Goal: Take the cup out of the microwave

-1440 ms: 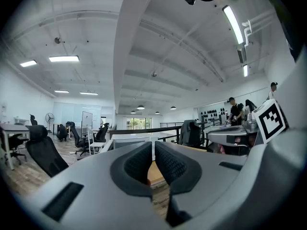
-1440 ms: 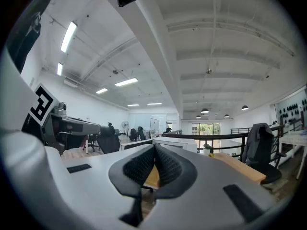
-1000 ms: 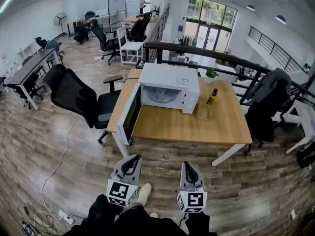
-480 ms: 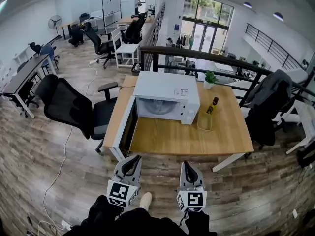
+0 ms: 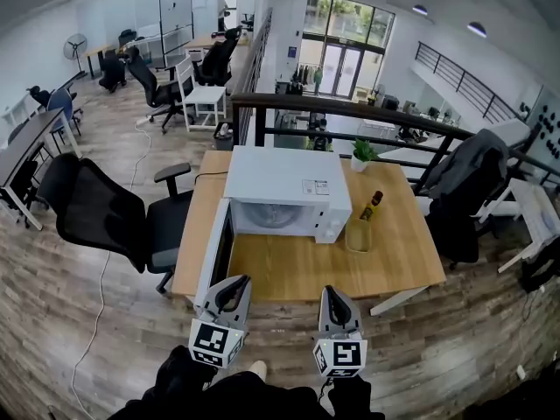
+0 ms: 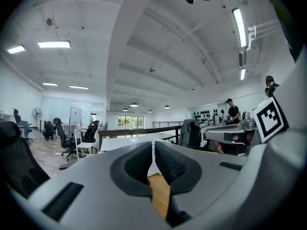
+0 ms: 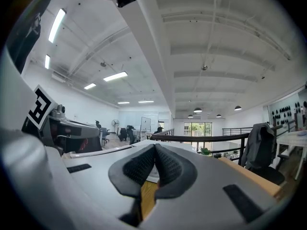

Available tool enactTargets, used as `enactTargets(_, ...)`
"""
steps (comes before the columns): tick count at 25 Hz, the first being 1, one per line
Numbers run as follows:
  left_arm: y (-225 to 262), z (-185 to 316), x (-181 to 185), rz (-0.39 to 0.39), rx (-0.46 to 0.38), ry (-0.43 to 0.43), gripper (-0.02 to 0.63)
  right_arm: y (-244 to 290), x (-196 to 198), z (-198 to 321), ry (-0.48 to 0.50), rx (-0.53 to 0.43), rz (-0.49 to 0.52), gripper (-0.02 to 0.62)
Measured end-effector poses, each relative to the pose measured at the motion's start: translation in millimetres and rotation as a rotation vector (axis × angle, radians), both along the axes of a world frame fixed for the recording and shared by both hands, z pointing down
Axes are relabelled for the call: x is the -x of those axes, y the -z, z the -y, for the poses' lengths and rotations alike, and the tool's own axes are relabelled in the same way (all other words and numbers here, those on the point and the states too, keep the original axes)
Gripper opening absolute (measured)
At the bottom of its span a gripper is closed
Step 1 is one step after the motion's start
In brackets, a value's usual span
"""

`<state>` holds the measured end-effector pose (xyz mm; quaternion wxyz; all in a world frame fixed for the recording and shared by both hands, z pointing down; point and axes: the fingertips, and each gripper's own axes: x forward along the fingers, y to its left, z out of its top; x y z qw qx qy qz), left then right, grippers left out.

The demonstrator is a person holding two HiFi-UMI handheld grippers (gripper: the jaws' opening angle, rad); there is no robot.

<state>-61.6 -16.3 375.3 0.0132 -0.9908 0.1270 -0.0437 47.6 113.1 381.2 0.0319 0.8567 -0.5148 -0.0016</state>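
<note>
The wooden table (image 5: pixel 308 269) carries a white microwave (image 5: pixel 284 178), its door (image 5: pixel 214 252) swung open to the left. The cavity appears pale. The cup is presumably inside, but it cannot be made out from the head view. Both grippers hang short of the table's near edge. The left gripper (image 5: pixel 234 281) has its jaws together with nothing between them, and so does the right gripper (image 5: pixel 334 292). A clear glass vessel (image 5: pixel 357 236) stands just right of the microwave, with a dark bottle (image 5: pixel 373 205) beside it.

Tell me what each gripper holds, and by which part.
Nothing is held: the left gripper and the right gripper are both shut with nothing between the jaws.
</note>
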Motion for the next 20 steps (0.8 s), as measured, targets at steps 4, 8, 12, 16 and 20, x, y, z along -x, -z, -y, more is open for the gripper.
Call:
enactTargets(4, -2, 24, -19, -0.004, 0.000, -0.022, 0.037, -3, -13, 24, -0.015, 0.004, -0.002, 0.015)
enactTargets(8, -5, 40, -30, -0.010, 0.005, -0.031, 0.037, -8, -24, 44, -0.012, 0.016, -0.001, 0.015)
enactTargets(12, -11, 61, -45, -0.010, 0.015, -0.008, 0.037, -10, -38, 67, 0.014, 0.019, -0.006, 0.015)
enactTargets(16, -23, 75, -68, 0.000, 0.030, 0.019, 0.037, -20, -64, 89, 0.054, 0.029, 0.005, 0.015)
enactTargets(20, -40, 96, -91, 0.019, 0.051, 0.082, 0.037, -35, -95, 121, 0.119, 0.039, 0.023, 0.015)
